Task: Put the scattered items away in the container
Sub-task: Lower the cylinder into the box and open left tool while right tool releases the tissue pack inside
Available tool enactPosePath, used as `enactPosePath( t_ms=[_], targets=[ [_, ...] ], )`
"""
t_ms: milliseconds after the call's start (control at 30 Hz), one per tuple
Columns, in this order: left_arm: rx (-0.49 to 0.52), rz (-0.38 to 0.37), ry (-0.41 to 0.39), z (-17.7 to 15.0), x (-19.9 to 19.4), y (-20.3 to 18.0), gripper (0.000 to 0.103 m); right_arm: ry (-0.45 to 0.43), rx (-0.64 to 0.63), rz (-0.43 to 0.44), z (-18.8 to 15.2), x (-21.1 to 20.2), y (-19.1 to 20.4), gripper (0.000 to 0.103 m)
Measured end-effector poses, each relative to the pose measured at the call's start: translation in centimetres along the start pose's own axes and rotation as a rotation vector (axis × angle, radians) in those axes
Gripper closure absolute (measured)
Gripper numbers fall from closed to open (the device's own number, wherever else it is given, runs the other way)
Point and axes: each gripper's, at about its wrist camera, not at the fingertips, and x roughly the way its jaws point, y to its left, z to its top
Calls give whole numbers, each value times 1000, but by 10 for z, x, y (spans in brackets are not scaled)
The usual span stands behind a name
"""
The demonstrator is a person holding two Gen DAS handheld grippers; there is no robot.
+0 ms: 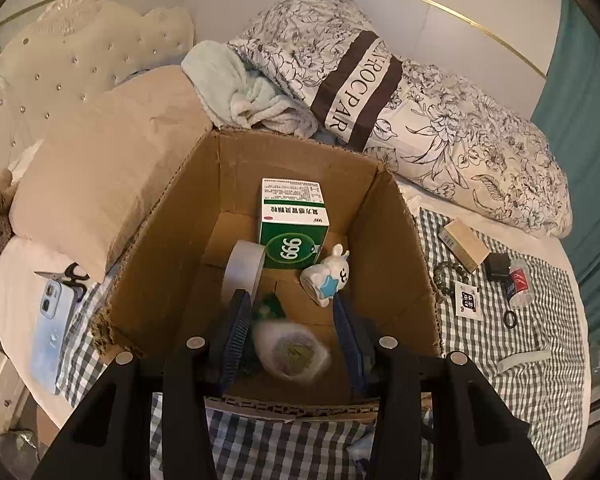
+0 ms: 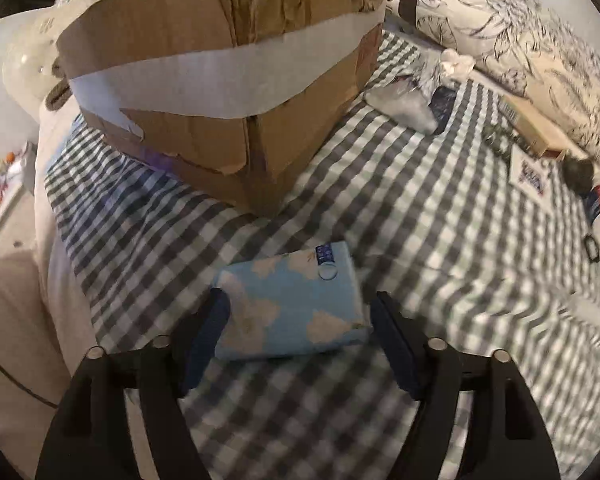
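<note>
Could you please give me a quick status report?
Left gripper open over box, blurred bundle between fingers. Right gripper open, straddling tissue pack on bed. Nothing blocking.

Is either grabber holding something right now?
No. The left gripper is open over a blurred pale item. The right gripper is open around the blue packet.

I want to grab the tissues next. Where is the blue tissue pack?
In the right wrist view, the blue tissue pack lies on the checked cloth, just ahead of the cardboard box.

A home bedroom: tufted headboard [image 1: 60,68], floral pillow [image 1: 440,120] (checked bedcover [image 2: 380,184] beneath).
</note>
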Motion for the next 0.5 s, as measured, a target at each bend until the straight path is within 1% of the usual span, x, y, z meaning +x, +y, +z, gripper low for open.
enactPosePath(
  t_ms=[100, 167, 200, 233, 267, 300, 333, 367, 400, 500],
  targets=[
    [-2, -2, -2, 0, -2, 0, 59, 20, 19, 40, 1, 10, 0, 23],
    [-4, -4, -3, 0, -3, 1, 58, 21, 0, 28, -1, 12, 5, 23],
    [-5, -4, -3, -1, -3, 1, 58, 9, -18, 14, -2, 11, 8, 25],
    [-7, -3, -1, -1, -3, 1, 54, -4, -30, 12, -3, 8, 10, 31],
    [-11, 1, -1, -2, -4, 2, 45, -10, -35, 29, -3, 6, 11, 53],
    [-20, 6, -2, -2, -5, 5, 39, -10, -36, 49, -3, 4, 12, 65],
    [-37, 10, -5, -3, -6, 8, 27, -12, -36, 58, -2, 3, 12, 67],
    [-51, 8, -10, -3, -7, 10, 25, -22, -36, 60, -1, 1, 11, 75],
    [-64, 5, -15, -3, -9, 13, 25, -33, -38, 59, 0, -1, 11, 79],
    [-75, 12, -14, -4, -11, 19, 24, -49, -38, 59, 1, -12, 11, 83]
  ],
)
